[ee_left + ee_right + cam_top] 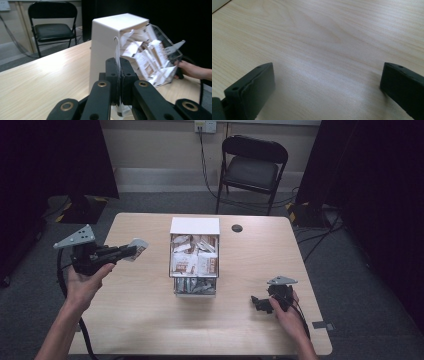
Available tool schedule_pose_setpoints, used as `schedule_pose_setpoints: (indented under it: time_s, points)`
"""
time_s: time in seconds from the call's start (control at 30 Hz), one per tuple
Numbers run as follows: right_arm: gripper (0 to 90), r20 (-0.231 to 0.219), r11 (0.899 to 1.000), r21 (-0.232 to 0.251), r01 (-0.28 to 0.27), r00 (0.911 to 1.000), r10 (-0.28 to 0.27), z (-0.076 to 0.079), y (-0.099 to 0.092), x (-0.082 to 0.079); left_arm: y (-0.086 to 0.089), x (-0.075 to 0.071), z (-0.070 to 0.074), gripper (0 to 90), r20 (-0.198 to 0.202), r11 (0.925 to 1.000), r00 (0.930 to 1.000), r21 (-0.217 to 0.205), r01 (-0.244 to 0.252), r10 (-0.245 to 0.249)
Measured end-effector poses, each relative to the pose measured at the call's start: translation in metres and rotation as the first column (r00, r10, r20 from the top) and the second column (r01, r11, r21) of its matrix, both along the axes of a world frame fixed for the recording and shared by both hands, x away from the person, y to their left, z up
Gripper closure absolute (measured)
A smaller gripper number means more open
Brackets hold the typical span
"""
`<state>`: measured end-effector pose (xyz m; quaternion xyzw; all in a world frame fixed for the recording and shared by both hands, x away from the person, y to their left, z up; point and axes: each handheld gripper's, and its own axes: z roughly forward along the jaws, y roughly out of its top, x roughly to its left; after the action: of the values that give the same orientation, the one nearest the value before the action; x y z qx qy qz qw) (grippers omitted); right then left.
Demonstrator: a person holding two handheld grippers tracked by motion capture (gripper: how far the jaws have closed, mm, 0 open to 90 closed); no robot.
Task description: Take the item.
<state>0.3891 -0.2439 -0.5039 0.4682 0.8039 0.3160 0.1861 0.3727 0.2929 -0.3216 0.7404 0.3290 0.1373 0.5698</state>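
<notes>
A person is sitting at a wooden table [150, 320], holding a claw in each hand. The left claw [131, 251] is hovering above the table's left side, its jaws clenched on a small white and brown sachet [138, 247]. In the left gripper view the sachet [117, 75] is standing on edge, pinched flat between the two black jaws, with its top curling above them and its lower end poking out beneath.

Just ahead of that claw, toward the table's middle, a white dispenser box [194, 226] with a clear front is standing, packed with more sachets [192, 262] of the same kind. The held sachet is near the box but apart from it.

The right claw [257, 303] is resting low on the table's right side, well away from the box. Its jaws are spread wide, released, with bare wood between them.
</notes>
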Motion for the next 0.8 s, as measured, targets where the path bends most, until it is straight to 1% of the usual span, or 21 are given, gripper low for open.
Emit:
schedule_pose_setpoints:
  time_s: [0.07, 0.27, 0.33, 0.43, 0.5, 0.6, 0.67, 0.8]
  points:
    - [0.0, 0.000, 1.000, 0.000, 0.000, 1.0000, 0.000, 0.000, 0.000, 0.000, 0.000, 0.002, -0.004, 87.6, -0.015, 0.9999, 0.9999, -0.012, 0.000, 0.000]
    - [0.0, 0.000, 1.000, 0.000, 0.000, 1.0000, 0.000, 0.000, 0.000, 0.000, -0.003, 0.009, -0.015, 87.6, -0.033, 0.9997, 0.9994, 0.023, -0.009, 0.010]
    - [0.0, 0.000, 1.000, 0.000, 0.000, 1.0000, 0.000, 0.000, 0.000, 0.000, -0.006, 0.010, -0.019, 87.5, -0.031, 0.9992, 0.9994, 0.038, -0.011, 0.012]
    - [0.0, 0.000, 1.000, 0.000, 0.000, 1.0000, 0.000, 0.000, 0.000, 0.000, -0.010, 0.013, -0.024, 87.6, -0.034, 0.9987, 0.9993, 0.048, 0.018, -0.016]
    - [0.0, 0.000, 1.000, 0.000, 0.001, 1.0000, -0.001, 0.000, 0.000, 0.000, -0.014, 0.015, -0.028, 87.6, -0.040, 0.9972, 0.9992, 0.074, 0.013, -0.010]
    - [0.0, 0.000, 1.000, 0.000, 0.001, 1.0000, -0.001, 0.000, 0.000, 0.000, -0.017, 0.018, -0.035, 87.6, -0.048, 0.9959, 0.9988, 0.089, 0.015, -0.011]
    - [0.0, 0.000, 1.000, 0.000, 0.001, 1.0000, -0.001, 0.000, 0.000, 0.000, -0.019, 0.021, -0.039, 87.6, -0.053, 0.9939, 0.9986, 0.110, 0.010, -0.004]
    - [0.0, 0.000, 1.000, 0.000, 0.000, 1.0000, 0.000, 0.000, 0.000, 0.000, -0.021, 0.025, -0.048, 87.6, -0.074, 0.9930, 0.9972, 0.118, 0.006, 0.002]
